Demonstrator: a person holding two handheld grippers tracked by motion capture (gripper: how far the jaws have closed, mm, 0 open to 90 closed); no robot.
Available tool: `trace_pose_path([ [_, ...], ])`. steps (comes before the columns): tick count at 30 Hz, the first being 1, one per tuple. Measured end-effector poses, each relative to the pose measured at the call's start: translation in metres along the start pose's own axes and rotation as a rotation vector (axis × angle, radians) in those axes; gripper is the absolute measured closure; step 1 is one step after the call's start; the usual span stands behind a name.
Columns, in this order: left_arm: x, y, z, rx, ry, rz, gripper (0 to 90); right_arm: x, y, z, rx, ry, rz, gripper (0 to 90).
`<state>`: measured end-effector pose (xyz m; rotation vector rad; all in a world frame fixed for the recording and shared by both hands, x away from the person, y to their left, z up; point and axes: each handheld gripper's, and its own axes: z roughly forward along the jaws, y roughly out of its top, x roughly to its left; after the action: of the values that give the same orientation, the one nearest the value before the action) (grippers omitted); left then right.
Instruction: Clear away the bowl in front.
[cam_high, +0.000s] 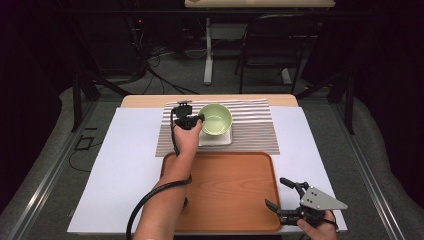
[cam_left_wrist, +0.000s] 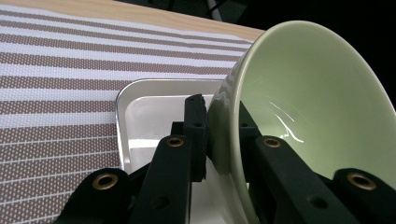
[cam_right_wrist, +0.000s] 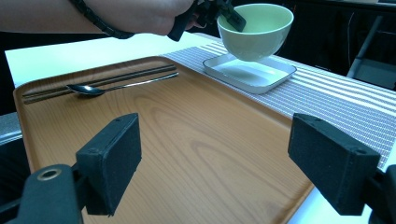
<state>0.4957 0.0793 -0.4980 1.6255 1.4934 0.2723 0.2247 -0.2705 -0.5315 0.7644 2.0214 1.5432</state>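
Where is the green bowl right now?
The green bowl is at the far middle of the table in the high view, gripped by its rim in the left gripper, just above the white square dish on the striped mat.

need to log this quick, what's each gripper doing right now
left gripper: shut on the rim of the green bowl, held just above the white dish.
right gripper: open, holding nothing, over the wooden tray.

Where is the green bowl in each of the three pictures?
High view: green bowl at upper centre, over the striped mat.
Left gripper view: green bowl on the right, its rim pinched by the left gripper.
Right gripper view: green bowl at the top, lifted.
Shared landmark: white square dish beneath it.
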Motion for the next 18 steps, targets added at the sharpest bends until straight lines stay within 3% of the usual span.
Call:
trace_pose_path([
  [18,0.001,0.009,-0.019,-0.030,-0.020,0.015,81.2,0.000,0.000,0.000,0.003,0.000,-0.002,16.8],
])
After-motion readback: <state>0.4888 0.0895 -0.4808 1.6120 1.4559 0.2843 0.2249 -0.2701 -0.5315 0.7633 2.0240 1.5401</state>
